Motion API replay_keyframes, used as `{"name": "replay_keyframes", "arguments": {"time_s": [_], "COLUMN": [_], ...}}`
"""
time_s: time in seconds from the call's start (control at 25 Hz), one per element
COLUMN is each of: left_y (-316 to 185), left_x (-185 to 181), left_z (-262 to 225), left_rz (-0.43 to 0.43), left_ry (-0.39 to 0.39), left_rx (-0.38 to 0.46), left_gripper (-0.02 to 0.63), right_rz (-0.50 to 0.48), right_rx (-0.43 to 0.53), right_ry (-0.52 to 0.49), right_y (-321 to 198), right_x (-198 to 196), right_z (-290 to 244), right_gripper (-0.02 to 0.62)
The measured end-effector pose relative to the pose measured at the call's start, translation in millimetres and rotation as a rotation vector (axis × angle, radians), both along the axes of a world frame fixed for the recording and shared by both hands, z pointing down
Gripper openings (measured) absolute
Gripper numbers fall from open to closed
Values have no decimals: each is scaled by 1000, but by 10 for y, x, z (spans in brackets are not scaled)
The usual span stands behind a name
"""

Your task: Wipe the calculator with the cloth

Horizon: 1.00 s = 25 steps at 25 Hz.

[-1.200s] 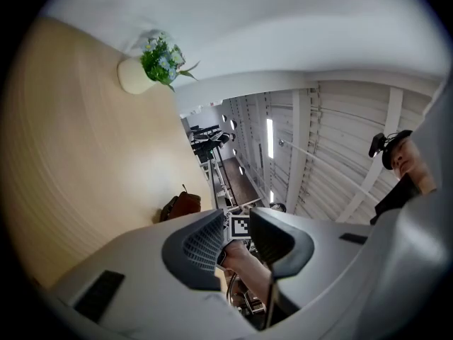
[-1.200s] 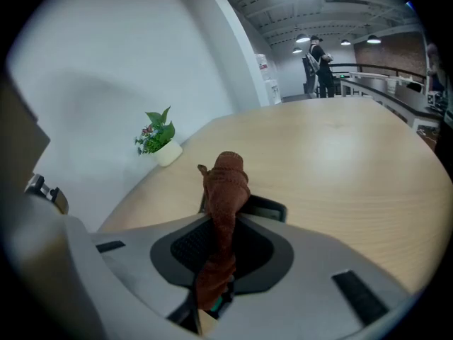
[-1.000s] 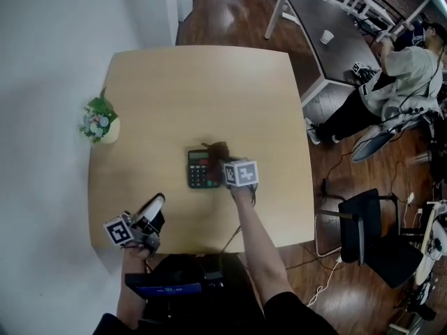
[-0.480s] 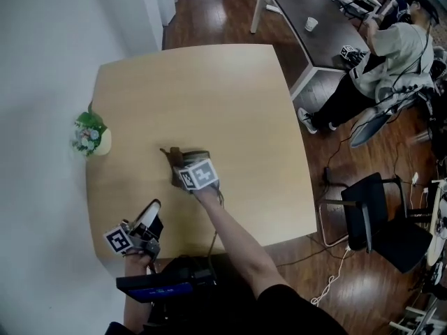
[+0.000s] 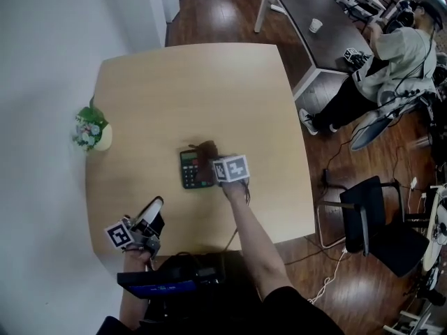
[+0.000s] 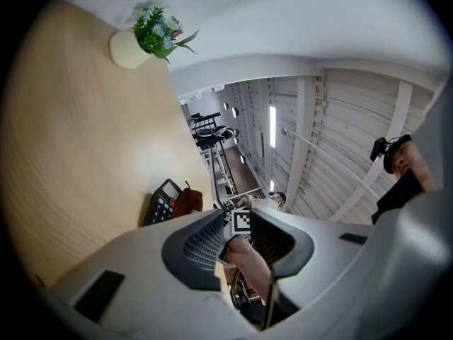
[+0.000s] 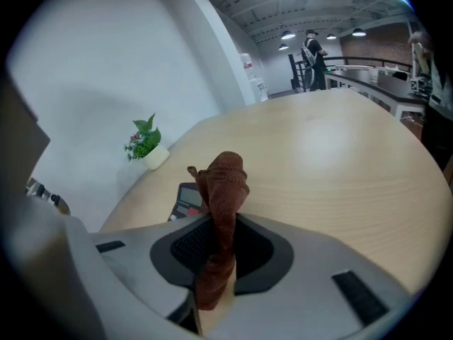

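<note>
Head view: calculator (image 5: 190,169) on wooden table (image 5: 140,89), brown cloth (image 5: 206,147) at its far right corner, in right gripper (image 5: 211,158); left gripper (image 5: 154,206) near front edge.
Left gripper view: jaws slightly apart, empty; pale pot (image 6: 126,48) holding flowering sprigs (image 6: 157,30).
Right gripper view: jaws clamped on cloth.

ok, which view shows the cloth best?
Right gripper view: the cloth fills the centre, pinched in the right tongs. Head view shows a small brown patch at the calculator; left gripper view a distant lump.
</note>
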State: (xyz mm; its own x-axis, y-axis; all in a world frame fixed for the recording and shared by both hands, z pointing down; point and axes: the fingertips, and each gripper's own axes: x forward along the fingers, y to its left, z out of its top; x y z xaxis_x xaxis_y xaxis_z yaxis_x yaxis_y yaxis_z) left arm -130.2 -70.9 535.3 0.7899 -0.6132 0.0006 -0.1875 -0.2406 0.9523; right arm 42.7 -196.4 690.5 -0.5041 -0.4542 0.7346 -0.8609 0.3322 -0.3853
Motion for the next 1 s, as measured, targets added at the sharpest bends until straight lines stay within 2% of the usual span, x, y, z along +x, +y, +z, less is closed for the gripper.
{"name": "replay_keyframes", "arguments": {"time_s": [0.24,0.32,0.4,0.52,0.72,0.84,1.0], "left_y": [-39,-36,-33,-39,-4,35,59], "left_x": [132,135,113,79,-24,-110,-228], "left_z": [-4,1,4,-14,-33,-47,-54], "left_rz": [32,32,24,11,-22,-46,-72], "left_ry": [6,6,6,10,20,28,29], "left_rx": [11,8,8,19,27,28,30], "left_gripper": [110,110,110,110,110,110,110], "right_rz": [108,117,79,-91,-416,-599,-724], "right_rx": [-7,7,42,155,342,353,310], "right_ry": [41,35,35,110,351,477,496], "right_y": [44,63,61,5,-180,-136,138], "right_x": [592,619,494,95,-579,-829,-995], "right_z": [36,-45,-163,-344,-504,-261,-47], "right_gripper": [69,69,69,69,71,71,71]}}
